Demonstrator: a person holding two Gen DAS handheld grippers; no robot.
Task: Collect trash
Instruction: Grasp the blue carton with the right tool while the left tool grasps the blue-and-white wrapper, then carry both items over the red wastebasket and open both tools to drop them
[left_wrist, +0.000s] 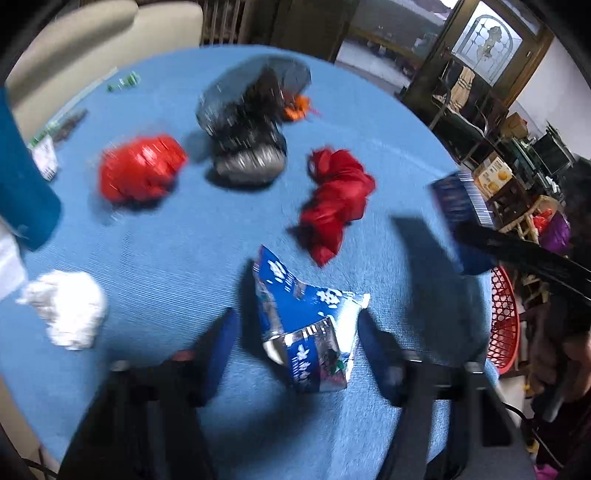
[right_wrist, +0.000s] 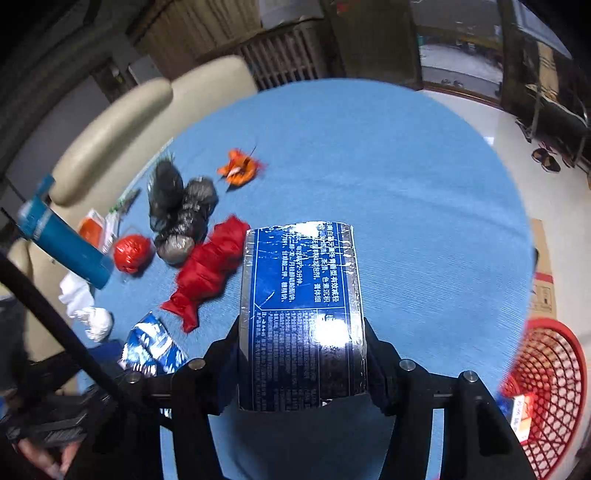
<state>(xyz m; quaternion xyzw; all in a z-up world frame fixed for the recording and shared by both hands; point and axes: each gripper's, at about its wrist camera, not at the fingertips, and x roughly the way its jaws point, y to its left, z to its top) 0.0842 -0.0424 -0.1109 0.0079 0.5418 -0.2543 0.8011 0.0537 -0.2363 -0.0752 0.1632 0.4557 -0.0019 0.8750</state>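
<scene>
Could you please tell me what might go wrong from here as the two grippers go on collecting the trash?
1. The left gripper straddles the crumpled blue wrapper without visibly pressing it; the light foil may slip away as the jaws shut.
2. The right gripper pinches the blue box only near its lower end, so it could tilt out before reaching the red basket.
3. Both pictures are blurred; a hurried drop may miss the basket beside the table.
</scene>
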